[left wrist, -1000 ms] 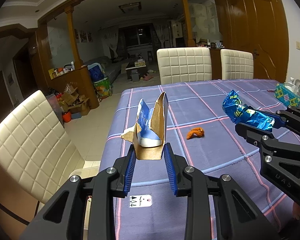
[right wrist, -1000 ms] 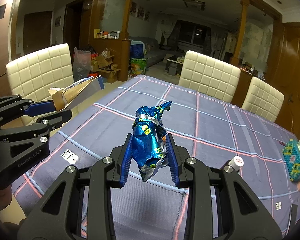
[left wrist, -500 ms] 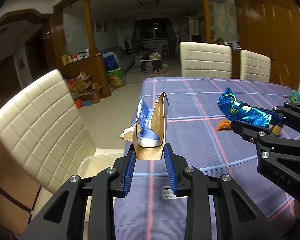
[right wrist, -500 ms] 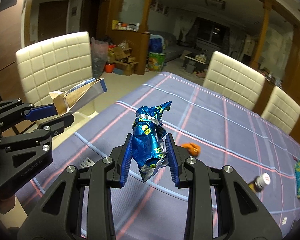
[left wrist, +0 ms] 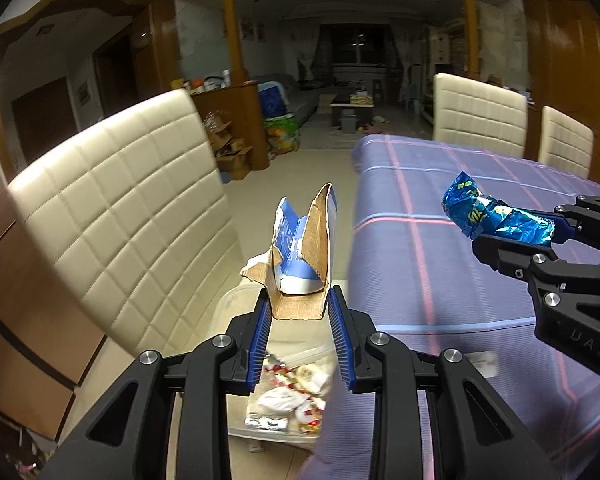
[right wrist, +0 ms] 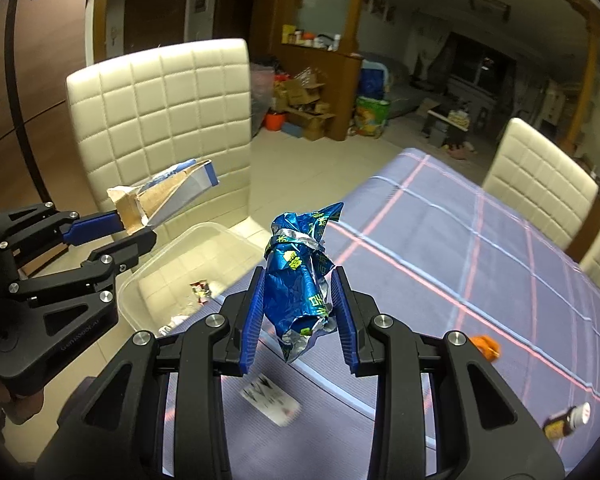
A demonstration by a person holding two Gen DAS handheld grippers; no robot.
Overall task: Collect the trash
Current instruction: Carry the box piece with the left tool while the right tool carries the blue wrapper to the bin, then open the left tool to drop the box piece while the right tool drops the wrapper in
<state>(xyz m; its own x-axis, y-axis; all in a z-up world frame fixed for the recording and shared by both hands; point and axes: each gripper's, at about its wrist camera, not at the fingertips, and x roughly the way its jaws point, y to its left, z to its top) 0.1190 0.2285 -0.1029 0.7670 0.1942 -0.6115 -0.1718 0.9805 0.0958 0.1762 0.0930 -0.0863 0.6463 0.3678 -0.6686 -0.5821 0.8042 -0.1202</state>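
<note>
Above the bin (left wrist: 236, 300), torn cardboard (left wrist: 300, 256) is gripped by the left gripper (left wrist: 300, 334); a blue wrapper (right wrist: 300, 280) is clamped in the right gripper (right wrist: 298, 320).

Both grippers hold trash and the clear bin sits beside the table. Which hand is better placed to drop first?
Left. The left gripper holds the torn cardboard directly above the clear bin, while the right gripper holds its blue wrapper over the table edge, beside the bin.
</note>
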